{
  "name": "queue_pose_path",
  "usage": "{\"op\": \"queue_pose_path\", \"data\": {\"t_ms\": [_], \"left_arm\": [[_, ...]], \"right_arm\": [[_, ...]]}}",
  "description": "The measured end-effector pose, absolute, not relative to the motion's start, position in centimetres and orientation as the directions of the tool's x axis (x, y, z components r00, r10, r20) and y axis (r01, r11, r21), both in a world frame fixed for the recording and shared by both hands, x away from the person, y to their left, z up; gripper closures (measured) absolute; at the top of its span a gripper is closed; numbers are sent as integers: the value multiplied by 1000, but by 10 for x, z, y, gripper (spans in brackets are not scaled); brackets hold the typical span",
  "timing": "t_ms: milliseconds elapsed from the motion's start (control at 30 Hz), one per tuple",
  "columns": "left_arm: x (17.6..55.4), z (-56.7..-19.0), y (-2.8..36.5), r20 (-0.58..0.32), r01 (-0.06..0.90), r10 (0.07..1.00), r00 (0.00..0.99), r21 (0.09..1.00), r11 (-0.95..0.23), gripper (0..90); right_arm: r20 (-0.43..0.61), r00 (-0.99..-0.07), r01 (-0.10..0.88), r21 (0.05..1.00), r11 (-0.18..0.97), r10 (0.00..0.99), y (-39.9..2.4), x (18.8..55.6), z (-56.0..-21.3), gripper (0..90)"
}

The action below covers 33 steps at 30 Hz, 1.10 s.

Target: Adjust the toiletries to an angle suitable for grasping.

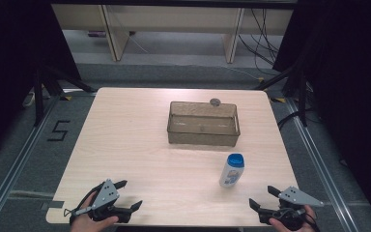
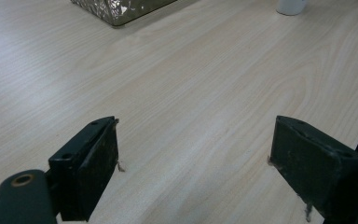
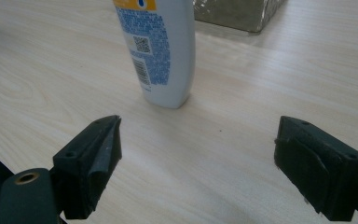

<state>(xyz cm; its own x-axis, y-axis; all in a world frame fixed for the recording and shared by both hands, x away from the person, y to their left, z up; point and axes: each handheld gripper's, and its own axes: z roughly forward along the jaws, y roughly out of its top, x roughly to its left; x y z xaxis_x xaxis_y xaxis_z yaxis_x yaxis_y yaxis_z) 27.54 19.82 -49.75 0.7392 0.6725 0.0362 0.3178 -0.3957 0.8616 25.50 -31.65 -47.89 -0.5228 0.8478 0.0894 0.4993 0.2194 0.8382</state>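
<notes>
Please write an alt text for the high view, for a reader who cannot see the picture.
A light wooden table holds a clear rectangular bin and, nearer the person, an upright white bottle with a blue cap. At the near edge, the left gripper and right gripper rest open, each held by a hand.

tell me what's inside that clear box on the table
The clear box looks empty in the high view: its bare floor shows through, with a faint spot at the middle. A small round grey object sits at its far rim. The near wall's glare may hide small things.
</notes>
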Motion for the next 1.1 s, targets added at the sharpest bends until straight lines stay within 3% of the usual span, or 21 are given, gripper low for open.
{"op": "queue_pose_path", "data": {"t_ms": [367, 467, 533, 633, 1100], "left_arm": [[275, -498, 198, 36, 317, 671, 740, 861, -397, 146], [276, -498, 197, 29, 317, 671, 741, 866, -387, 146], [276, -498, 197, 28, 318, 672, 740, 866, -386, 146], [276, -498, 197, 27, 318, 672, 740, 866, -385, 147], [277, -498, 198, 38, 317, 670, 741, 861, -399, 147]], "right_arm": [[87, -533, 475, 854, 212, 842, -317, 256, -478, 155], [127, -529, 491, 852, 181, 839, -315, 254, -476, 154], [80, -548, 454, 864, 215, 833, -317, 256, -477, 154], [114, -545, 470, 862, 190, 831, -314, 255, -476, 154], [86, -601, 415, 883, 218, 795, -307, 269, -473, 153]]}}
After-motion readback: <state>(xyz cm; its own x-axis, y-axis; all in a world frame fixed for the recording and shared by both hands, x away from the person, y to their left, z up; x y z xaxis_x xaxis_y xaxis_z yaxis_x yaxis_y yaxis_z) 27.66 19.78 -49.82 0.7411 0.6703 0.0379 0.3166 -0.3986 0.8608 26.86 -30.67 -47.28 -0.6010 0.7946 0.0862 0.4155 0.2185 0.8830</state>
